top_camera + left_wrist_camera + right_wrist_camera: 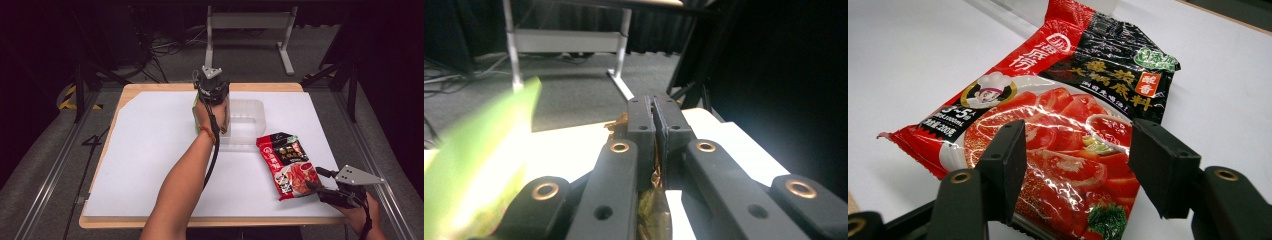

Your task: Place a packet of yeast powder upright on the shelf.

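Left gripper [210, 117]: jaws clamped on the edge of a green packet [479, 160], held beside the clear plastic tub [250, 125]. Right gripper [1075, 165]: jaws apart, pads clear, straddling the near end of the red sauce packet [287, 165] (flat on the white table [145, 160]).

I see the left half of the surface [150, 150] open for passing. On the right, the clear tray [245, 125] and the red packet [289, 165] stand in my way.
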Demonstrator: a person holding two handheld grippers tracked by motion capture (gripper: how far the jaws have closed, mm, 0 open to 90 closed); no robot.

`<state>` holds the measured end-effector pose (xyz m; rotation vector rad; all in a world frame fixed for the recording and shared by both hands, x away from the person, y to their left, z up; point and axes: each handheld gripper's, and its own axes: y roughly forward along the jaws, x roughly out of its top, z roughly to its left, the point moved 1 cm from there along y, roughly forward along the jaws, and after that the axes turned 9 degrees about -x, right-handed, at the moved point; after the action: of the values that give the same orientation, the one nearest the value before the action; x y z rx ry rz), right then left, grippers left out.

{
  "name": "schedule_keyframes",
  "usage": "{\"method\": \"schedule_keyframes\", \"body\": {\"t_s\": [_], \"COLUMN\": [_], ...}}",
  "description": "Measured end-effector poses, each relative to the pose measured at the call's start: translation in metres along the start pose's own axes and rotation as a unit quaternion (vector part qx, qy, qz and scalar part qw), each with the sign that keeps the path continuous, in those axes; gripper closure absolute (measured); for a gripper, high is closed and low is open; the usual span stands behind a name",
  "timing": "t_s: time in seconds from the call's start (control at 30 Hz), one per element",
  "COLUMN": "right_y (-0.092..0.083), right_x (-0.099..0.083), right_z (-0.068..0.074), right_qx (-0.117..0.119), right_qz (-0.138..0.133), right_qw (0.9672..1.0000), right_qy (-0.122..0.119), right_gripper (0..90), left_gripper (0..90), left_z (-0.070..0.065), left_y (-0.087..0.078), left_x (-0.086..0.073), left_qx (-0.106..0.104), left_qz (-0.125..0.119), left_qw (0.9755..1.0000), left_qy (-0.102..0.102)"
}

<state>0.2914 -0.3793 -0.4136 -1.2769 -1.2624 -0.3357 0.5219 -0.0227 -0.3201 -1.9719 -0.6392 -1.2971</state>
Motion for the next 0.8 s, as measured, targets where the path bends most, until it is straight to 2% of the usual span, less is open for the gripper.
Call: {"method": "schedule_keyframes", "body": {"t_s": [0.07, 0.23, 0.4, 0.53, 0.8], "right_y": [0.0, 0.0, 0.0, 0.0, 0.002], "right_x": [0.0, 0.001, 0.001, 0.001, 0.002], "right_z": [0.0, 0.001, 0.001, 0.0, 0.0], "right_qx": [0.0, -0.001, -0.002, -0.002, -0.002], "right_qz": [-0.001, -0.001, -0.001, -0.003, -0.001], "right_qw": [1.0, 1.0, 1.0, 1.0, 1.0], "right_qy": [0.001, -0.001, -0.001, 0.001, 0.0], "right_gripper": [40.7, 39.7, 39.9, 39.9, 40.3], "left_gripper": [86.9, 86.7, 86.1, 85.2, 84.7], "left_z": [0.0, -0.003, -0.002, -0.001, 0.001], "left_y": [0.0, -0.003, -0.009, -0.012, -0.016], "left_x": [-0.003, -0.016, -0.021, -0.023, -0.028], "left_qx": [-0.005, -0.019, -0.036, -0.04, -0.059], "left_qz": [0.001, 0.007, 0.006, 0.012, 0.012], "left_qw": [1.0, 0.9995, 0.9989, 0.998, 0.9966], "left_qy": [-0.002, 0.022, 0.03, 0.048, 0.055]}}
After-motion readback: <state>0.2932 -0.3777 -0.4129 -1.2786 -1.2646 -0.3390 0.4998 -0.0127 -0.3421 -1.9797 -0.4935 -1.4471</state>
